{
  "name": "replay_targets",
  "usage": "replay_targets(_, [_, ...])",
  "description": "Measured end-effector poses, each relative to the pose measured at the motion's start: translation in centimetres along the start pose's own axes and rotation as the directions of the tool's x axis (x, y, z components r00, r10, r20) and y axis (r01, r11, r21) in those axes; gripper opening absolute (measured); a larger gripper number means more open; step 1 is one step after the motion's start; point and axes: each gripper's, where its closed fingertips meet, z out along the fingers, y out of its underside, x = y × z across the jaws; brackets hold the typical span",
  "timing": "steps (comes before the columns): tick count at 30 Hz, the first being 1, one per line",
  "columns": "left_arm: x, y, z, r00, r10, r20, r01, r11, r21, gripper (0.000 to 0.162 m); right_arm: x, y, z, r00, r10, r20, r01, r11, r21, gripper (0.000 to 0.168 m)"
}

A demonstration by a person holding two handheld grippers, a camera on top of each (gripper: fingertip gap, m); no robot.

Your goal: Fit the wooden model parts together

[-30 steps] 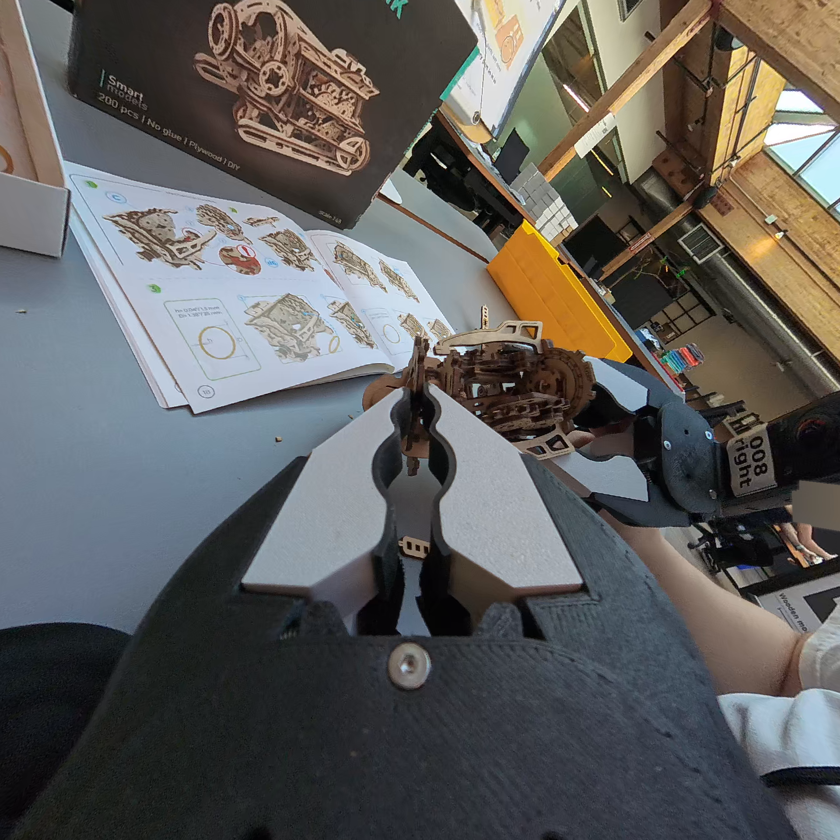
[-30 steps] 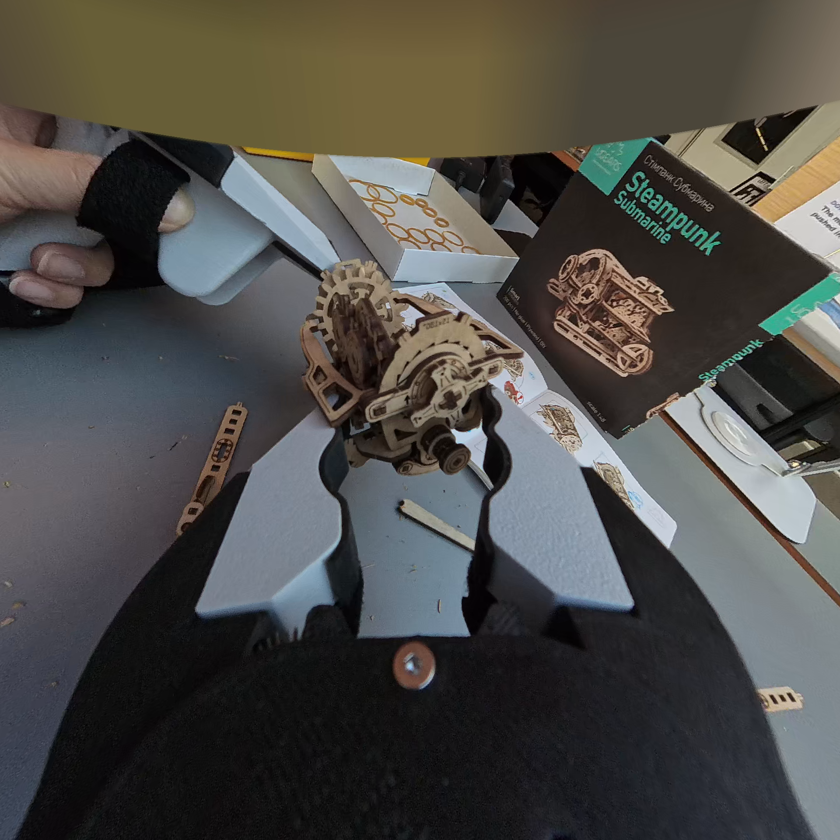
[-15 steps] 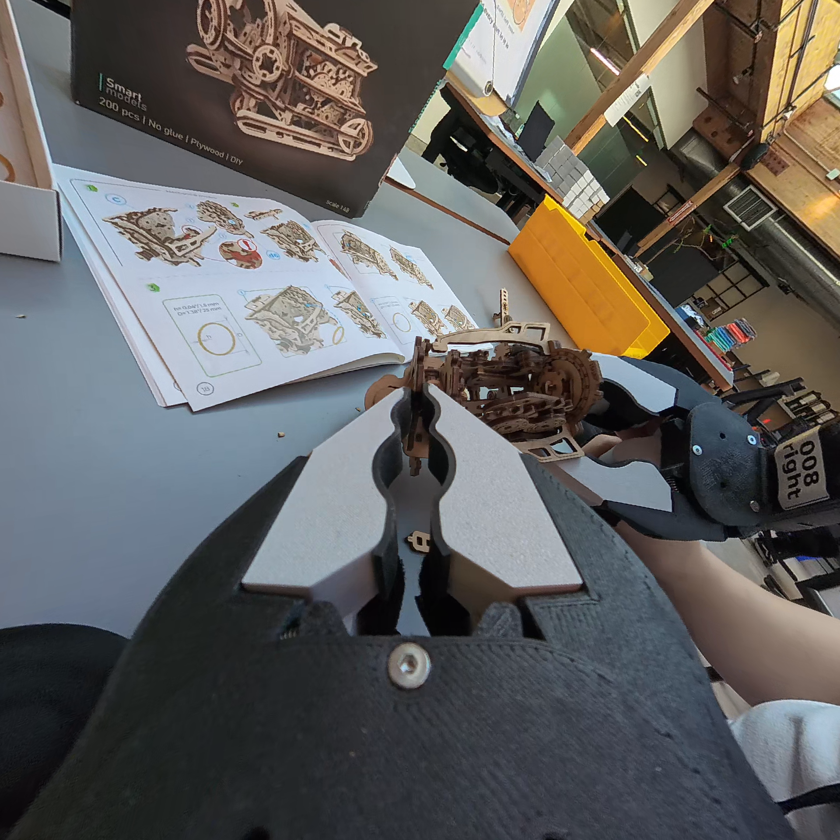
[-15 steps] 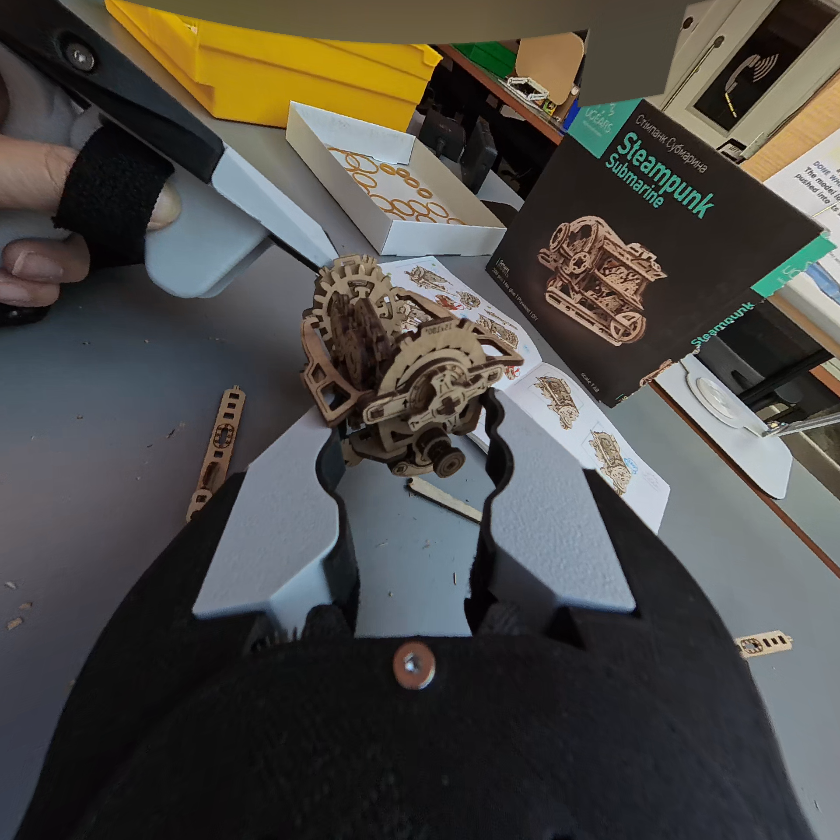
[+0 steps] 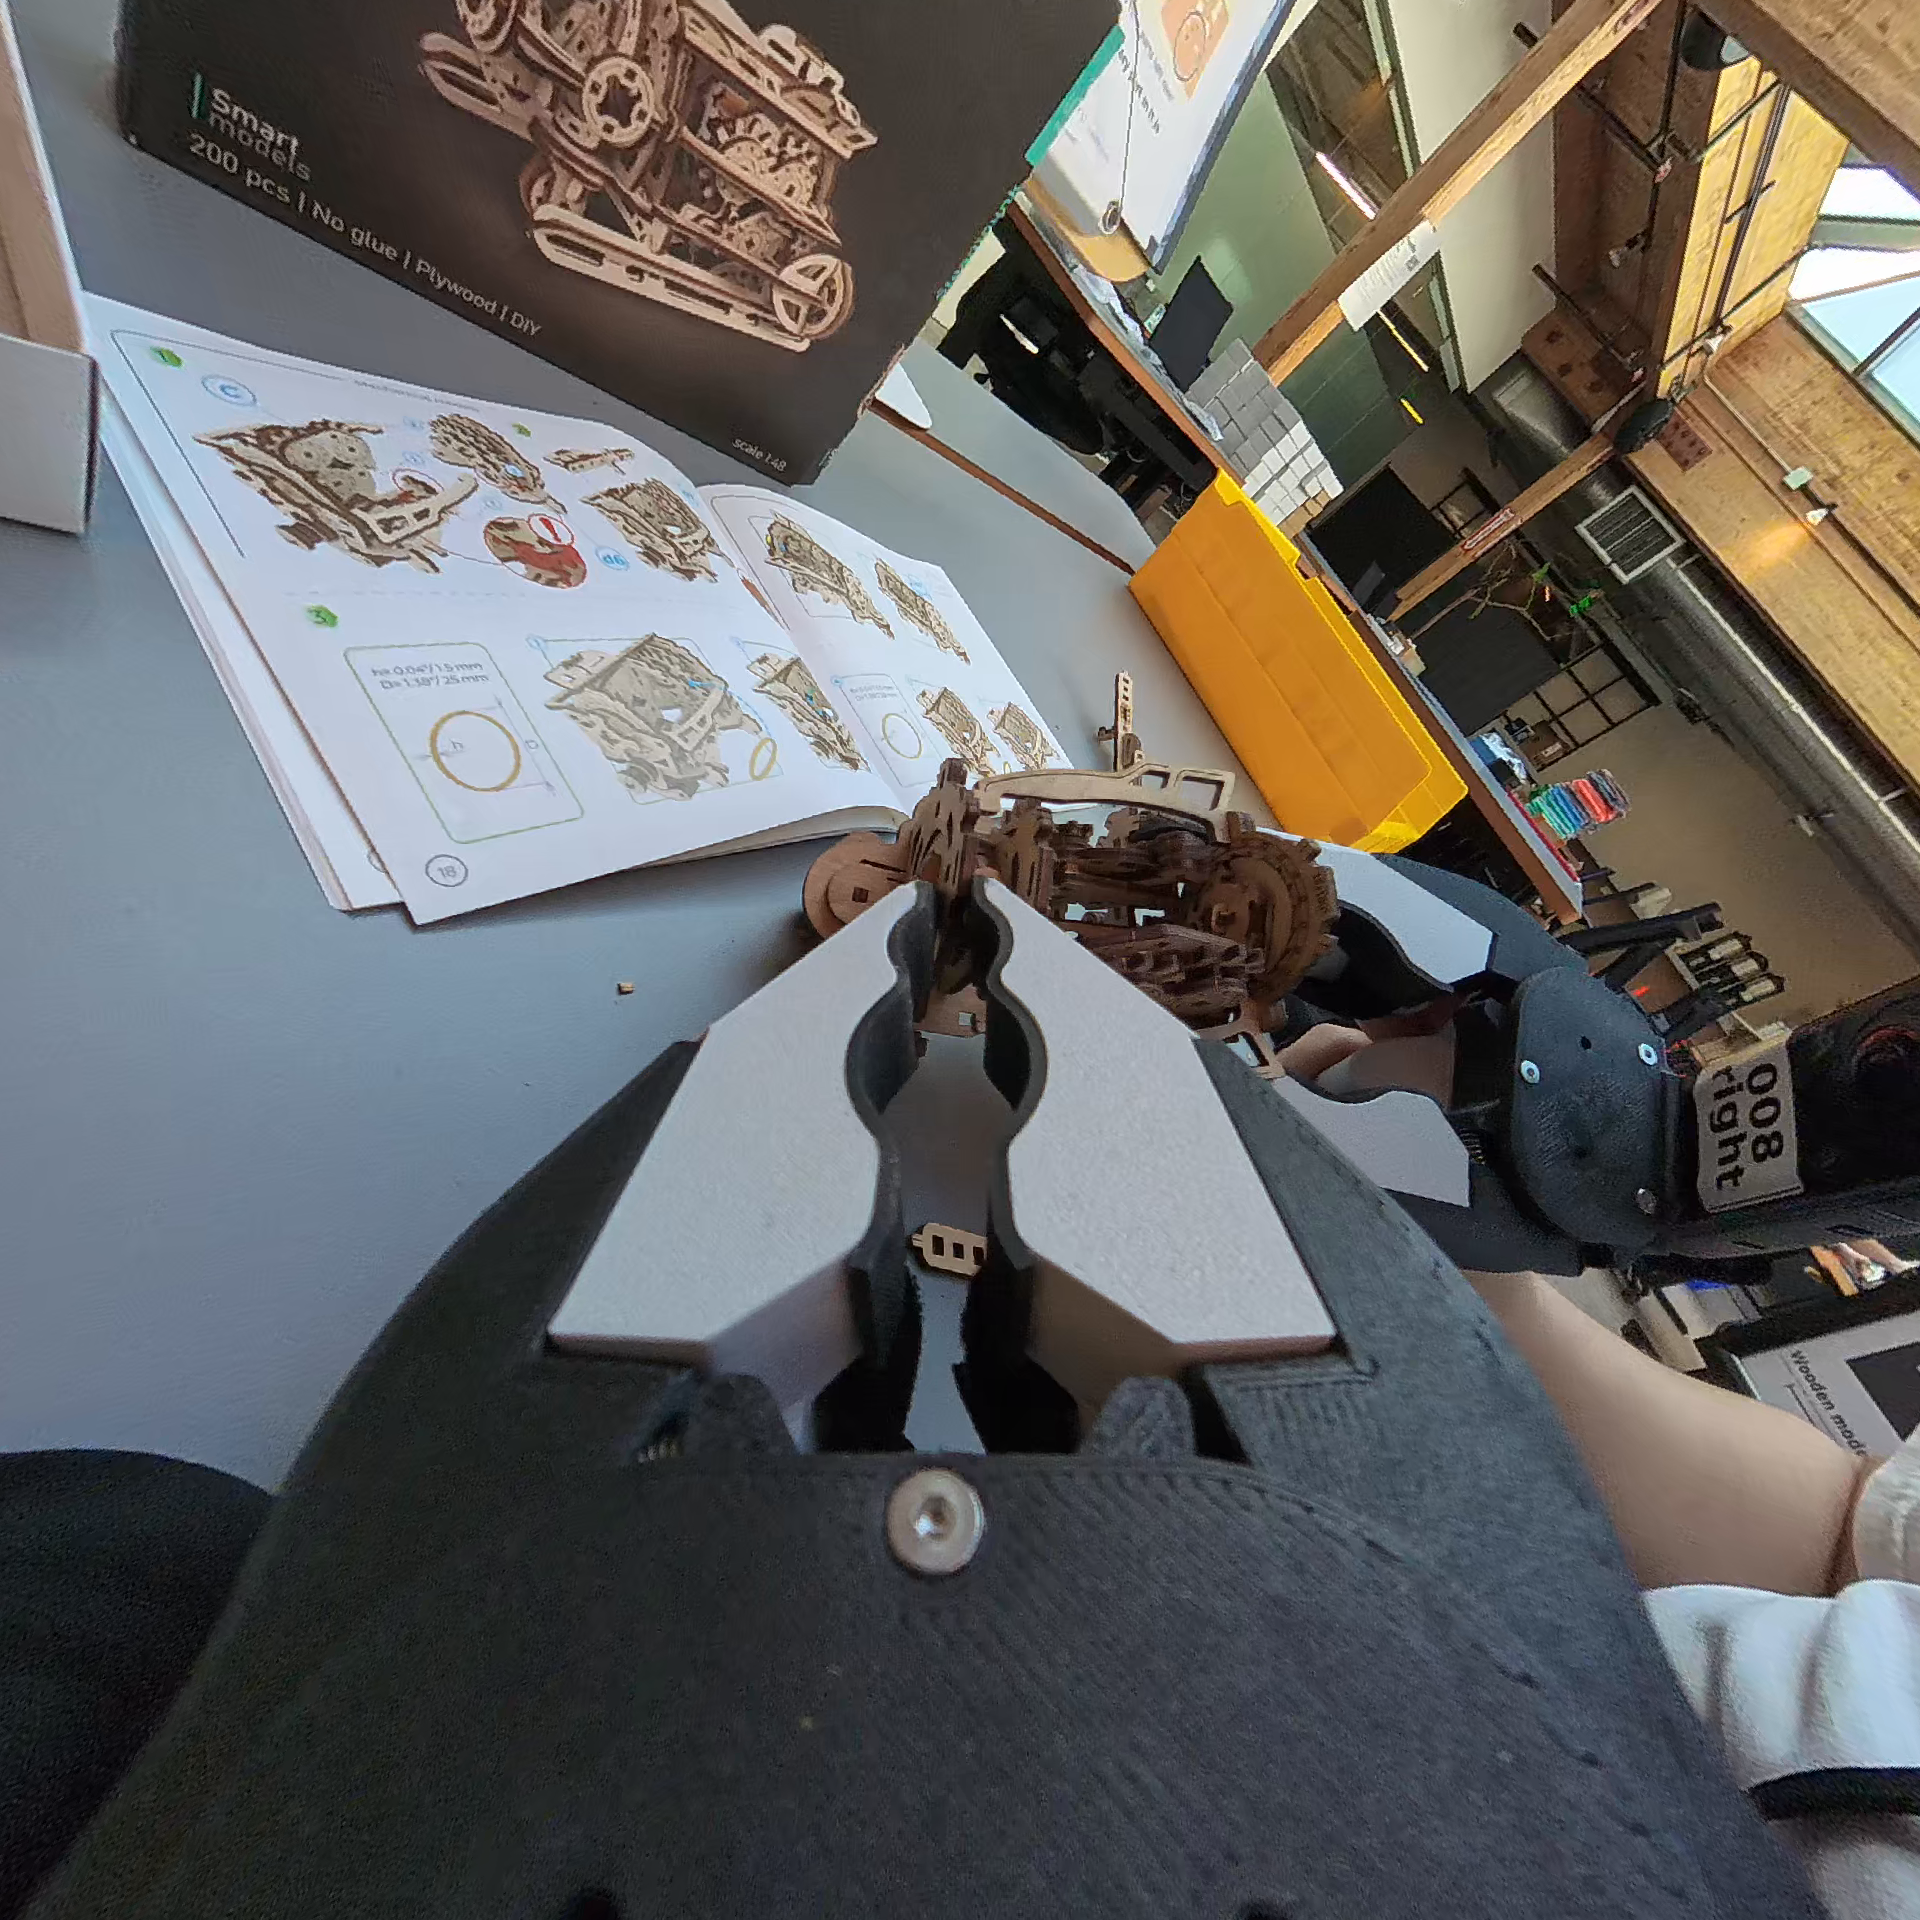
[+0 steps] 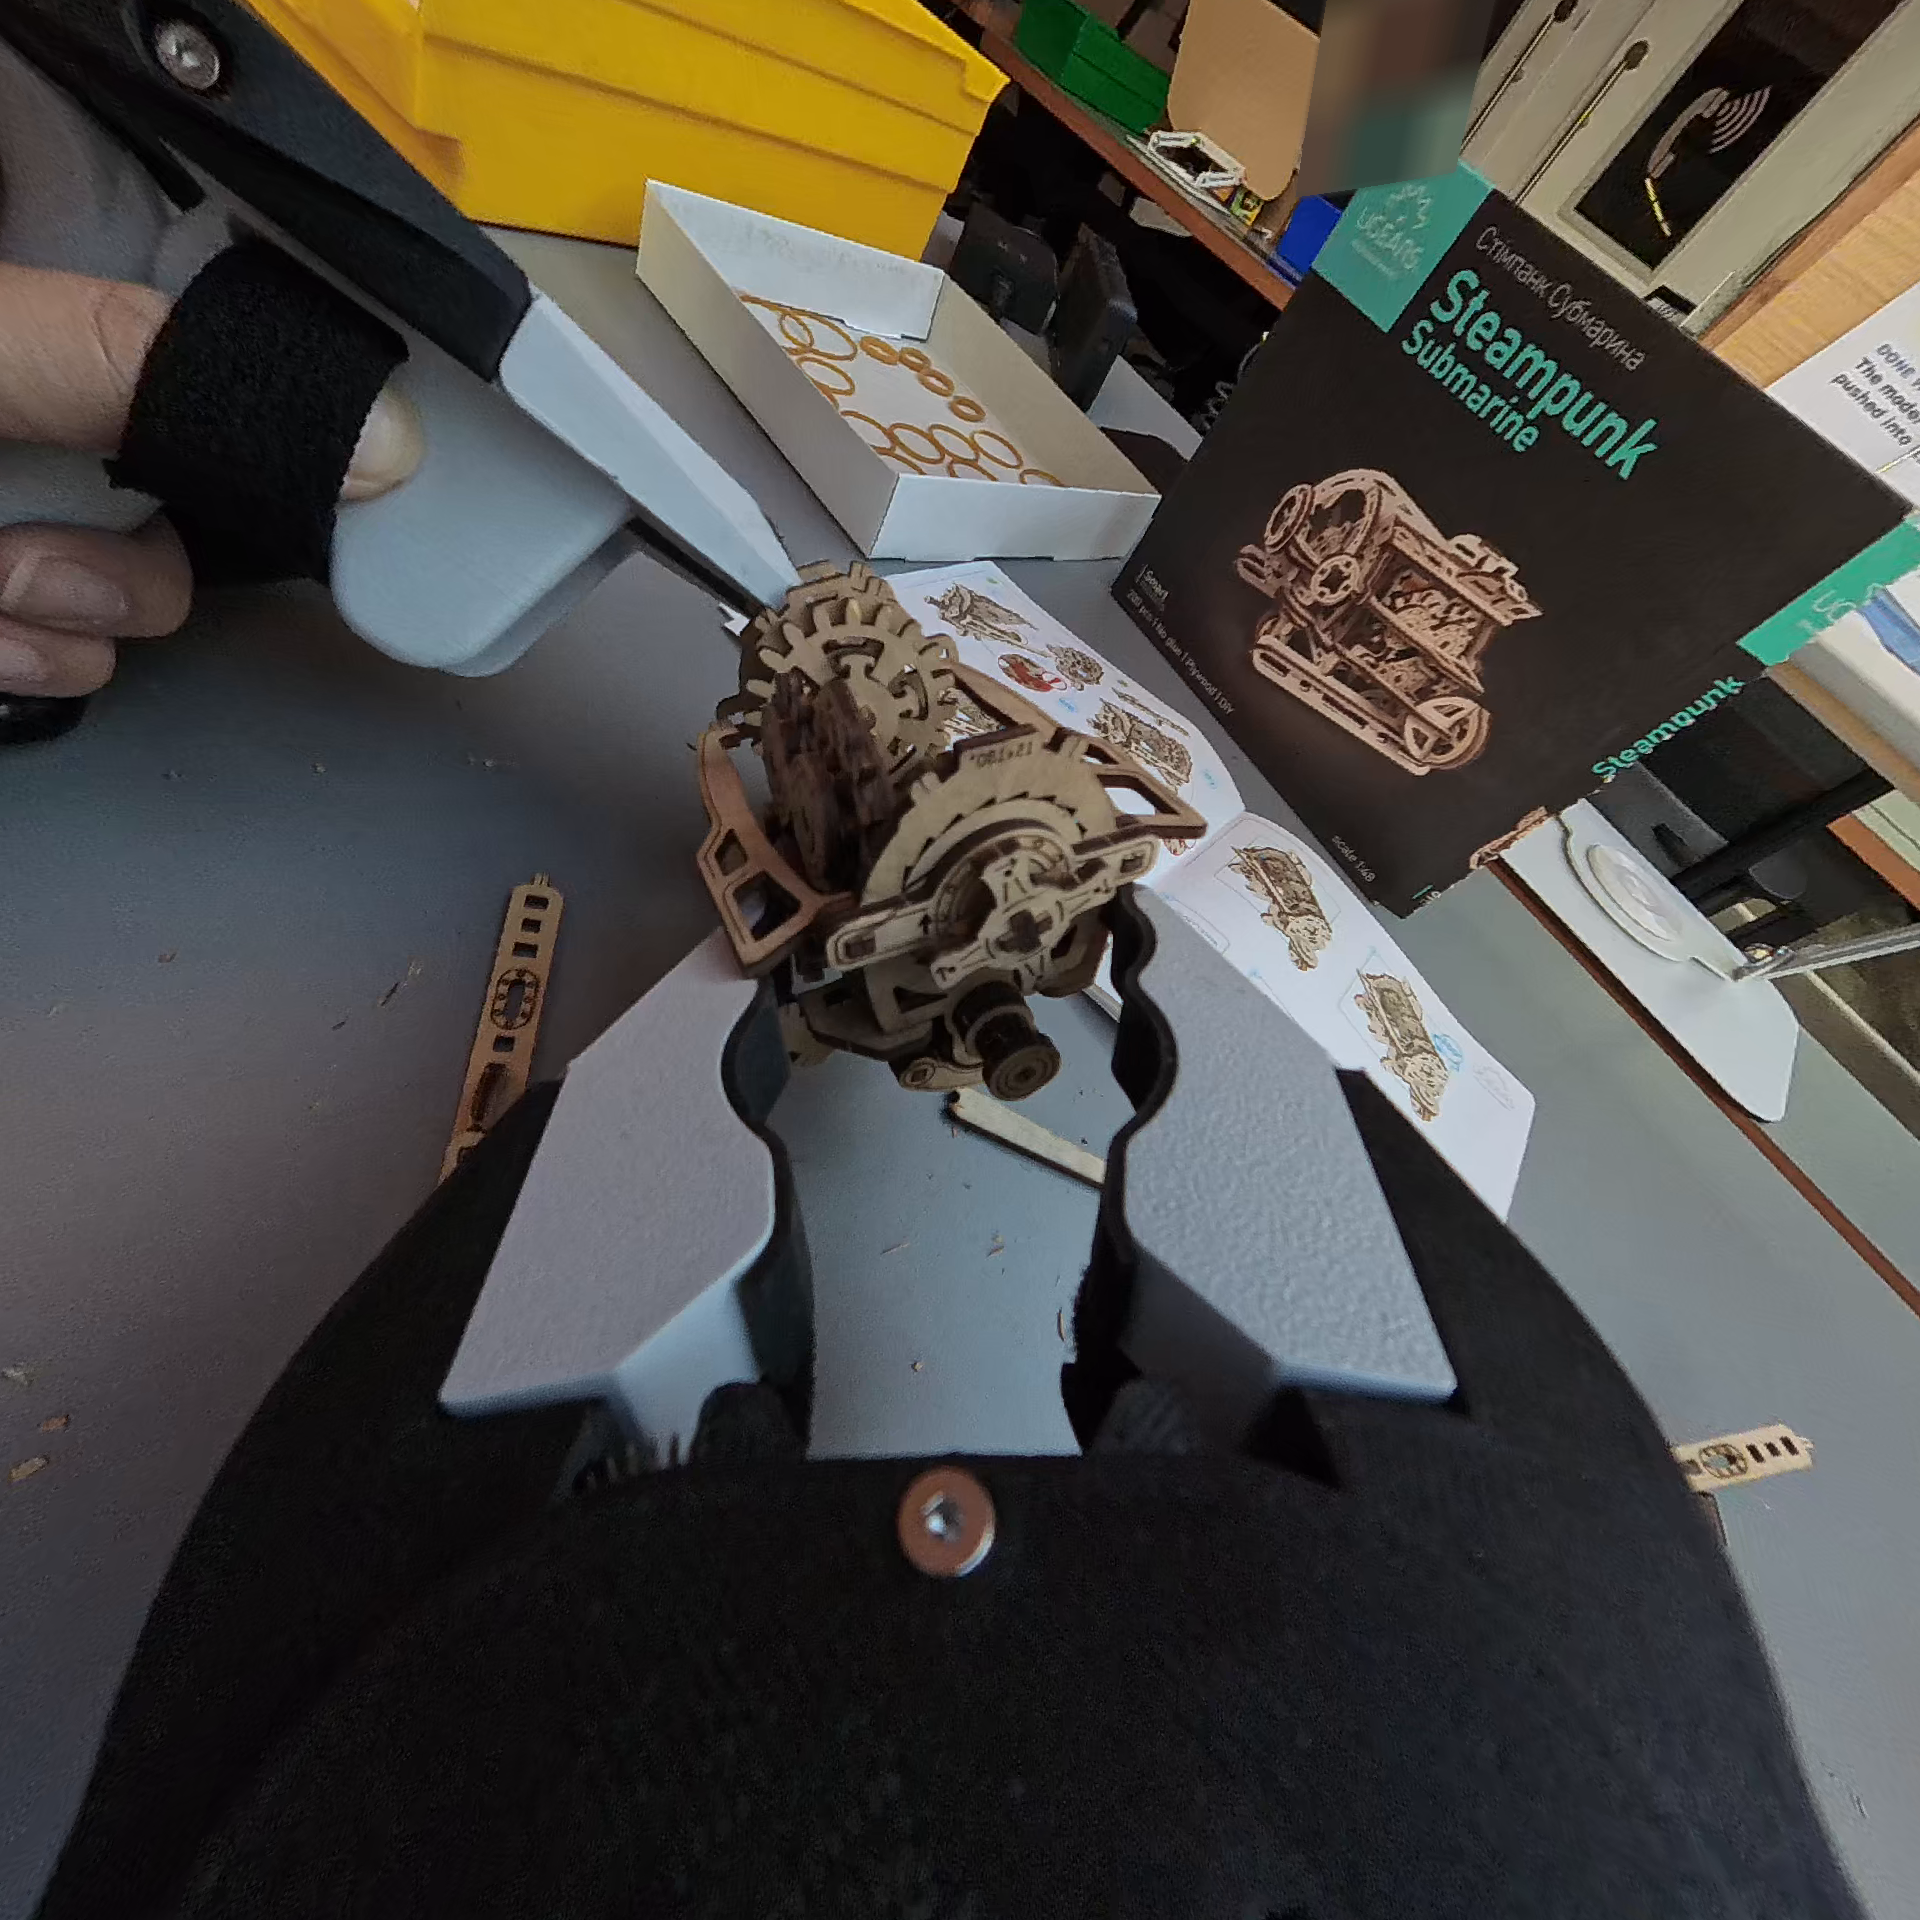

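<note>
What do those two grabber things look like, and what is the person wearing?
Each is a rounded black textured shell with one silver screw and two pale grey wedge fingers lined with wavy black pads: the left gripper, the right gripper. A tan tag with writing sits on the right one's side. A black strap wraps one finger, and a white sleeve shows.

A brown laser-cut plywood gear assembly [image 6: 914, 852], built of toothed wheels, openwork side frames and a protruding dark round hub, hangs tilted above the grey table [image 6: 260, 935]. Loose perforated wooden strips [image 6: 509, 997] and a plain flat stick [image 6: 1023, 1138] lie on the table below it.
</note>
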Motion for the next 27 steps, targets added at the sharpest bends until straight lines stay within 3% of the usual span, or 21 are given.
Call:
replay_targets(1, [-0.06, -0.03, -0.01, 1.0, -0.01, -0.004, 0.01, 1.0, -0.002, 0.004, 0.11, -0.06, 0.05, 1.0, 0.008, 0.005, -0.008, 1.0, 0.002, 0.061])
replay_targets(18, [-0.06, 0.03, 0.09, 1.0, 0.014, -0.02, -0.015, 0.999, -0.047, 0.003, 0.82, -0.15, 0.11, 0.963, 0.224, 0.147, -0.228, 0.974, 0.01, 0.064])
replay_targets(27, [0.05, 0.19, 0.15, 0.999, 0.0, -0.036, -0.003, 0.998, -0.062, 0.002, 0.77, -0.34, 0.07, 0.984, 0.087, 0.155, -0.089, 0.996, 0.008, 0.067])
